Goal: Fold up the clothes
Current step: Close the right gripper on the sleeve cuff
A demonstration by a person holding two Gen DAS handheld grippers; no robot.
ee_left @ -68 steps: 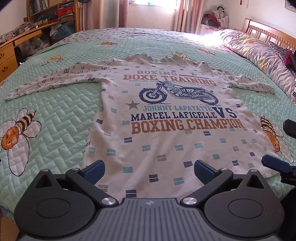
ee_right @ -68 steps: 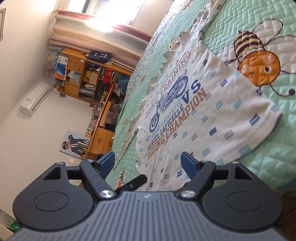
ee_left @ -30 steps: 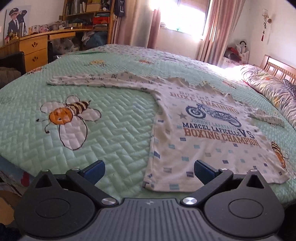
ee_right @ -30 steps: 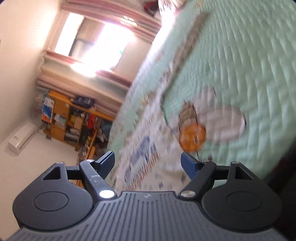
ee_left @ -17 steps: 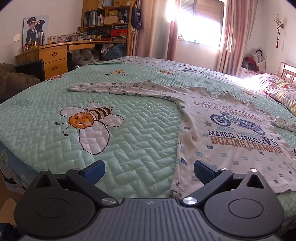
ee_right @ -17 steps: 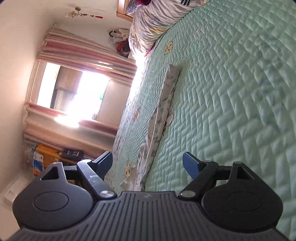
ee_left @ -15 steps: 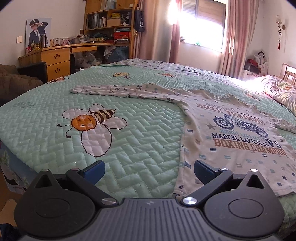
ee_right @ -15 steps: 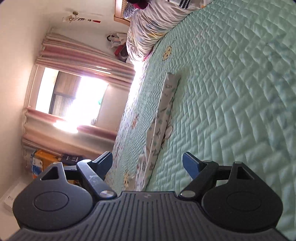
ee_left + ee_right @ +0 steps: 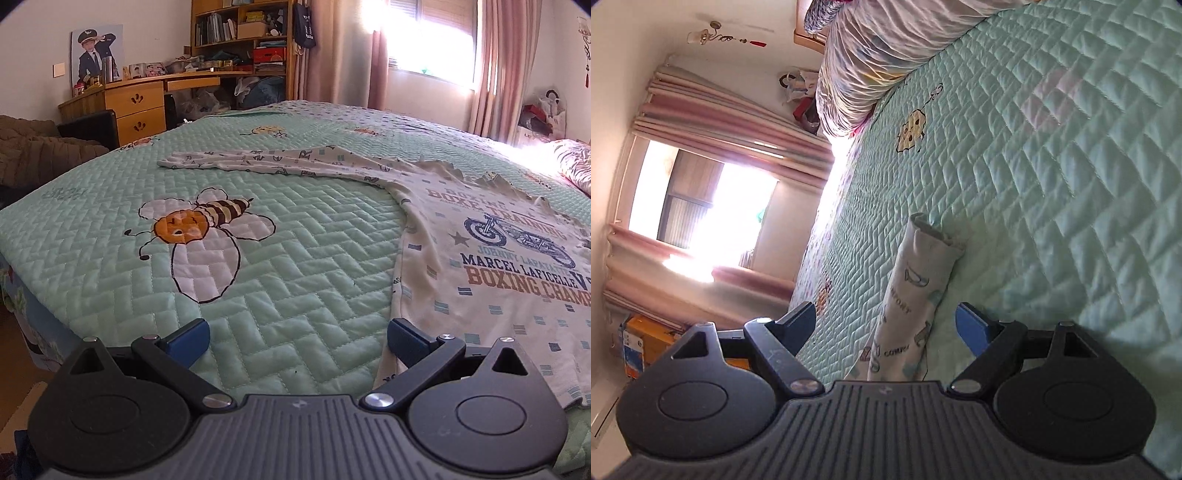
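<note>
Right gripper (image 9: pixel 886 325) wide open, straddling shirt sleeve (image 9: pixel 916 291) just short of its cuff (unpinched): best closed squarely across both layers.

On the shirt (image 9: pixel 491 266) we read "BOXING", "BOXE TRAINING", "JOHNNY LAPATATTE", "MARCEL LAFICELLE VS", "BOXING CHAMP…" cut by the frame edge, on its sleeve (image 9: pixel 908 306) we read "COWBOY", other sleeve lettering too small for us
</note>
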